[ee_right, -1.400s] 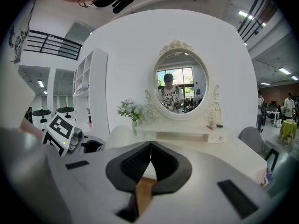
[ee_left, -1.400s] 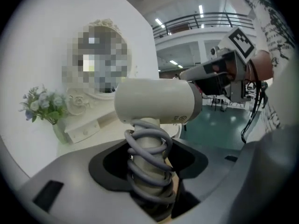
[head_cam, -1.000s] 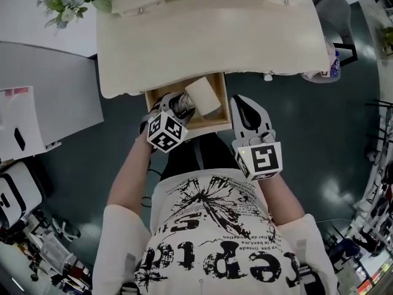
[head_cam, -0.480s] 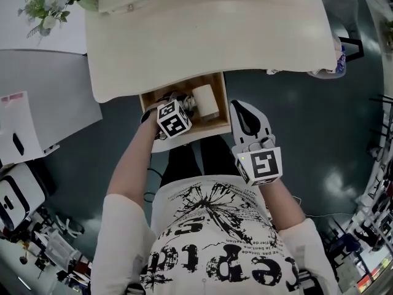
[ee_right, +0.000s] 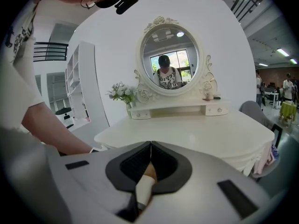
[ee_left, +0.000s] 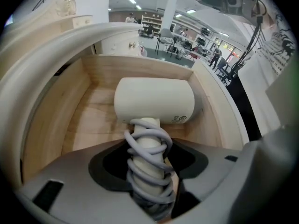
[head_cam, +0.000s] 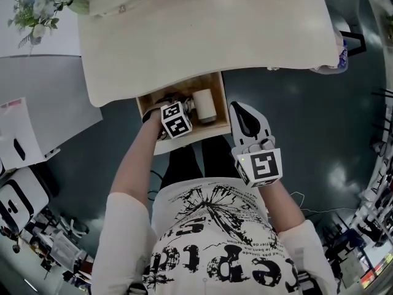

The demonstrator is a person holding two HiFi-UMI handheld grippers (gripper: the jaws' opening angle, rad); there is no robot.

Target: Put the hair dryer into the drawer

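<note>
Hair dryer held inside the open drawer of a dressing table.

At far left a bunch of flowers point(head_cam: 37, 11) stands on the back corner of the cream tabletop point(head_cam: 209, 35). Below the tabletop's front edge the wooden drawer point(head_cam: 145, 106) is pulled out toward the person. The left gripper point(ee_left: 149, 171) reaches down into it, its fingers point(ee_left: 70, 185) clamped on the handle of the hair dryer point(ee_left: 154, 104), which has a grey cord point(ee_left: 147, 157) wound round it. The cream barrel lies crosswise within the drawer walls, near the right side wall. To the right, the right gripper point(head_cam: 244, 109) hovers just beside the drawer's right edge and apart from it, its fingers point(ee_right: 93, 171) pressed together at the tips with nothing of the task between them. It faces the oval mirror point(ee_right: 170, 59) at the back of the tabletop.
</note>
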